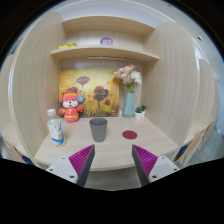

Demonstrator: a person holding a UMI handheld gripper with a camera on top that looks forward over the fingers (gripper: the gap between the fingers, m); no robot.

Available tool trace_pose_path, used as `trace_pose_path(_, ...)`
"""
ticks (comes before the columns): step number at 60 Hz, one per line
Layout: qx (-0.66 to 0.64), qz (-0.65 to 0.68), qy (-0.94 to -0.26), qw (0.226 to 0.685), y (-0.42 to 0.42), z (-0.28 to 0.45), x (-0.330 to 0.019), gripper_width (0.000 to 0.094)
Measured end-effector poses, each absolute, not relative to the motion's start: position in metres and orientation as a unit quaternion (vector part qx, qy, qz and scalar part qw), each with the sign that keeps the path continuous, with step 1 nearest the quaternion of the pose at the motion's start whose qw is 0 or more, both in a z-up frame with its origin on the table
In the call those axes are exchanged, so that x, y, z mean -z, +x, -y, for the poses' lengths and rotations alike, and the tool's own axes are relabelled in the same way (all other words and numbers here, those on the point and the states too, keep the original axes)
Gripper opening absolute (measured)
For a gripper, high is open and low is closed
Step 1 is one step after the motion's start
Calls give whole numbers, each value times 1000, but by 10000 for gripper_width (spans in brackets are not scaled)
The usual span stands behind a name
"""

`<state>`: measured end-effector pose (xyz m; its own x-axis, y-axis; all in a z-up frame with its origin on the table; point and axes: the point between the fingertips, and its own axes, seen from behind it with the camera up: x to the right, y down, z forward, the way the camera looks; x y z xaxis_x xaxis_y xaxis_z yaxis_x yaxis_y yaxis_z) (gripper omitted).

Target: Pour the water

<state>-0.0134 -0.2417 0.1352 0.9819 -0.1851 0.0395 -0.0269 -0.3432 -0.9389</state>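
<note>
A clear water bottle [56,126] with a blue label and white cap stands at the left of a light wooden desk [112,148]. A dark grey cup [98,129] stands upright near the desk's middle, to the right of the bottle. My gripper [112,160] hangs at the desk's front edge, its purple pads wide apart with nothing between them. The cup is beyond the fingers, slightly left of the midline. The bottle is further left, beyond the left finger [80,160].
A red coaster [130,133] lies right of the cup. An orange plush toy [70,105] sits behind the bottle. A flower picture [92,92], a blue vase with flowers [128,98] and a small plant [140,112] stand at the back. A shelf [105,50] spans above.
</note>
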Motion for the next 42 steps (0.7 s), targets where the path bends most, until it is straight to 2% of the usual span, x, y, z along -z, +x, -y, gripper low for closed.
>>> trace_pose_path(8,12,-28,-828,560,-102,223,-102,767)
trace_pose_path(18,-23,18,-832,553,-185,187,-85,764)
trace_pose_path(42,-26,45,-820,569,-257,62,-79,765)
